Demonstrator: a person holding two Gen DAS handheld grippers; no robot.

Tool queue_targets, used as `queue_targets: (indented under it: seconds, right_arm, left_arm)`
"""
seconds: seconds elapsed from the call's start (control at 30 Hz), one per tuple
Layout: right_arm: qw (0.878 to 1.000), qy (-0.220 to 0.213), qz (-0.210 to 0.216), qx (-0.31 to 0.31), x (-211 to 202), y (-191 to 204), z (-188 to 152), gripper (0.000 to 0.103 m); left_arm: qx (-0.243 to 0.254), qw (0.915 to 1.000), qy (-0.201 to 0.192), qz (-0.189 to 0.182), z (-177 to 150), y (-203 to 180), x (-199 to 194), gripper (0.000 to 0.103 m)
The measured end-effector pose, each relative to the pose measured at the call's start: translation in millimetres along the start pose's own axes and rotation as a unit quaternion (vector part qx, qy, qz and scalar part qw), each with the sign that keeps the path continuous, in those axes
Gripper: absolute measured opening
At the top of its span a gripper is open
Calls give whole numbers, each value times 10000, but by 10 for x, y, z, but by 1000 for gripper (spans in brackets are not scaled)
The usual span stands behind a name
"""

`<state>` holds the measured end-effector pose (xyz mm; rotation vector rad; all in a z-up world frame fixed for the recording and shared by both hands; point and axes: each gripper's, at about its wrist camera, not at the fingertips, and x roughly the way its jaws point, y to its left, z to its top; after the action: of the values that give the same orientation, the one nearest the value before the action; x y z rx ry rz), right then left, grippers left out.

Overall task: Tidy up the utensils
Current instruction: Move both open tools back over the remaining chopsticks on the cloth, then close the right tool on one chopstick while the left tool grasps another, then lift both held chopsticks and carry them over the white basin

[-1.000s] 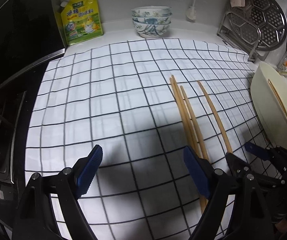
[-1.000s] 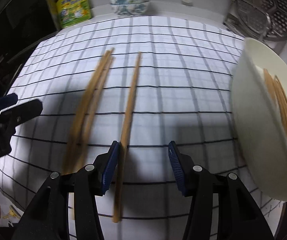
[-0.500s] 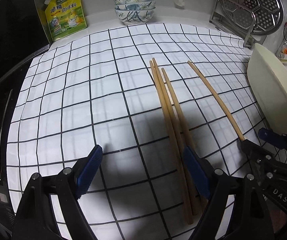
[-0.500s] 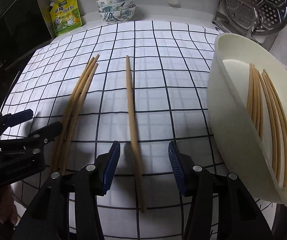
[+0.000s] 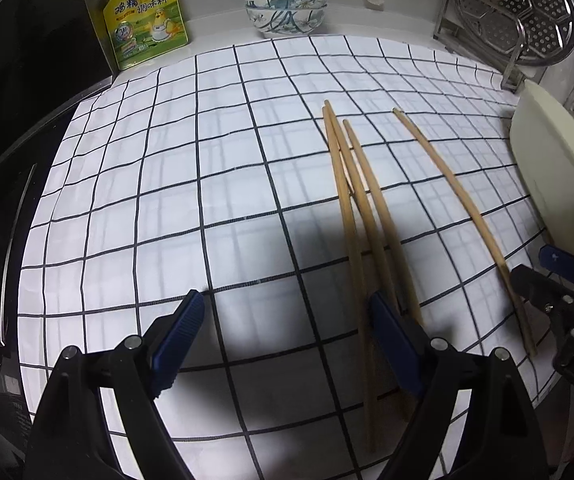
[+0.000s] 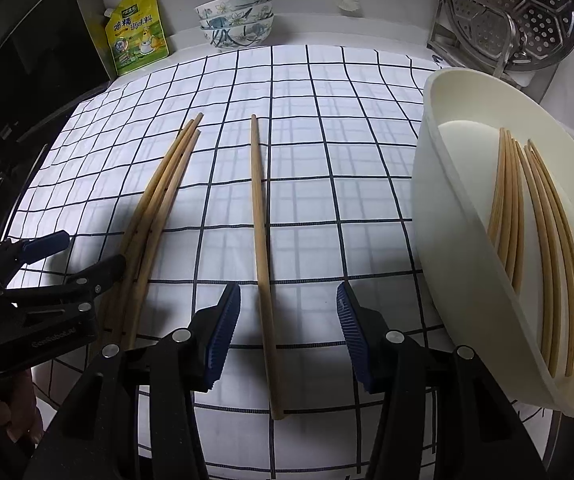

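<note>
In the left wrist view, the left gripper (image 5: pixel 287 320) has its jaws spread wide and they grasp nothing. Three chopsticks (image 5: pixel 351 200) lie together on the checked cloth (image 5: pixel 167 184) of the counter, running forward from beside the right jaw, which covers their near ends. A single chopstick (image 5: pixel 459 208) lies further to the right, apart from them, and its near end reaches the right gripper (image 5: pixel 543 272) at the edge of the picture. Beyond that is the cream tray (image 5: pixel 559 168). Far ahead of the jaws stand stacked bowls (image 5: pixel 285 4) and a yellow pouch (image 5: pixel 145 14).

In the right wrist view, the right gripper (image 6: pixel 289 328) also has its jaws released. The single chopstick (image 6: pixel 261 232) lies between them on the cloth, touching neither. The three chopsticks (image 6: pixel 159 200) lie to the left of the jaws, with the left gripper (image 6: pixel 83 260) next to them. To the right of the jaws, the cream tray (image 6: pixel 443 200) holds more chopsticks (image 6: pixel 535 240).
</note>
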<state>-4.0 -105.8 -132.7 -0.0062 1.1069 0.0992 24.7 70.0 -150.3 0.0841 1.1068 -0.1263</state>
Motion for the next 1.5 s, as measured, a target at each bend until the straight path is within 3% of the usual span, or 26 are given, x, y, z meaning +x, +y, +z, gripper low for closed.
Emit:
queue_targets:
  seconds: [0.47, 0.6, 0.63, 0.7, 0.83, 0.9, 1.07, 1.27, 1.5]
  right_arm:
    - [9995, 58, -155, -253, 162, 68, 106, 48]
    - [9993, 81, -167, -335, 246, 132, 136, 47]
    - [9993, 50, -121, -347, 255, 149, 133, 43]
    - [9991, 32, -68, -407, 257, 190, 138, 33]
    - [9988, 54, 70, -472, 265, 249, 164, 7]
    - [9989, 81, 163, -434, 269, 248, 176, 7]
    - [9990, 26, 393, -227, 189, 237, 198, 7]
    - [9965, -337, 758, -142, -189, 250, 282, 7]
    - [9916, -859, 970, -45, -707, -77, 423, 7]
  left_arm:
    - [-142, 9997, -174, 123, 190, 17, 94, 80]
    - [-124, 9996, -238, 36, 206, 3, 83, 62]
    - [-94, 9996, -258, 17, 207, -10, 73, 58]
    - [-31, 9996, -292, -32, 202, -35, 53, 41]
    - [107, 9994, -273, -168, 215, -60, 48, 19]
    - [110, 9994, -223, -253, 219, -51, 48, 8]
    - [-56, 9991, -321, -286, 220, 46, -78, 8]
    - [-88, 9985, -526, -148, 328, 79, -395, 8]
    - [-10, 9939, -1092, -116, 599, -204, -903, 8]
